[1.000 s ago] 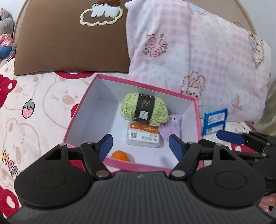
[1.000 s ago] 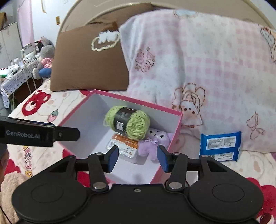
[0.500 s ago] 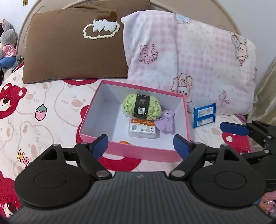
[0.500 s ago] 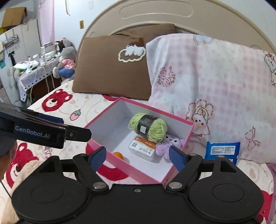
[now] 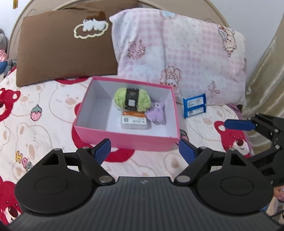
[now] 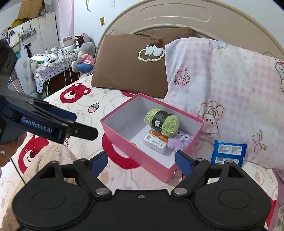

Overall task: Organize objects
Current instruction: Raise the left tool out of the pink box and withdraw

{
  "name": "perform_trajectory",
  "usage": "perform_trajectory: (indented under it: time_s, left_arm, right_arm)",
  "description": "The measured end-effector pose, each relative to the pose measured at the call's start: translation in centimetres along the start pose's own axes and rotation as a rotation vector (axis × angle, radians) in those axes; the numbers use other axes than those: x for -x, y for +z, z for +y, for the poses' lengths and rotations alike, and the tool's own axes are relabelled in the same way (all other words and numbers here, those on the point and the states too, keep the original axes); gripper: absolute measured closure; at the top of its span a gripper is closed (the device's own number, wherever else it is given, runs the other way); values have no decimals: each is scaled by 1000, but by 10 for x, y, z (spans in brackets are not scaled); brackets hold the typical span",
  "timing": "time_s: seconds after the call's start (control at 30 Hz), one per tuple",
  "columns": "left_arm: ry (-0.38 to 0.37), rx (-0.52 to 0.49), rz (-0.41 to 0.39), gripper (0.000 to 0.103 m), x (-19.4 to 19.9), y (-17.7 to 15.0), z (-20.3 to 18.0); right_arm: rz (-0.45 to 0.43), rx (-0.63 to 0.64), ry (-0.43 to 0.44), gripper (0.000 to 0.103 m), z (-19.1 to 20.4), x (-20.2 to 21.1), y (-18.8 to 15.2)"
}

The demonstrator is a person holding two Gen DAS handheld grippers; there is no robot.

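Pink box, one and lidless, was seen resting on the bear-print bedspread, just before two pillows. Four things were counted inside it: one ball of green yarn at the far side, one purple plush toy to its right, one clear labelled case nearer, and one orange object, mostly hidden by the near wall. One blue packet was propped outside, right of the box, against the pink checked pillow; one brown pillow was leaned at the left. Both the left gripper and the right gripper were held released and empty, short of the box, their jaws just having been opened. A beige headboard and a cluttered side table were seen beyond.
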State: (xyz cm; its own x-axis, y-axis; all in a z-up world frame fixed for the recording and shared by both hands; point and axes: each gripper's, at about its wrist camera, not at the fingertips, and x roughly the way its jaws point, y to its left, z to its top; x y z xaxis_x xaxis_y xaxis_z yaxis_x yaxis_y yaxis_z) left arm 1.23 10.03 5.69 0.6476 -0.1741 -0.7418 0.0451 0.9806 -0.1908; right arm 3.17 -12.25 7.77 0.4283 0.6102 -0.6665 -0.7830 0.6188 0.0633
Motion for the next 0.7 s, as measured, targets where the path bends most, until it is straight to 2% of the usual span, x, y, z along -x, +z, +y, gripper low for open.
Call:
perform_trajectory:
  time_s: [0.1, 0.23, 0.3, 0.47, 0.6, 0.7]
  left_arm:
    - [-21, -5, 19, 20, 0, -8, -5]
    - [-33, -27, 34, 16, -2, -16, -15]
    - [-45, -42, 43, 11, -6, -18, -19]
    - [-49, -67, 77, 11, -20, -24, -33]
    - [-50, -79, 96, 10, -29, -28, -44]
    - [-49, -73, 109, 9, -34, -30, -49]
  right_arm:
    - [3, 6, 16, 15, -3, 7, -7]
    - [-49, 28, 25, 11, -10, 19, -20]
    - [-62, 2, 16, 10, -18, 22, -25]
    - [-74, -68, -2, 10, -42, 25, -41]
    - [-20, -72, 33, 9, -58, 23, -56]
    - [11, -80, 21, 9, -71, 20, -69]
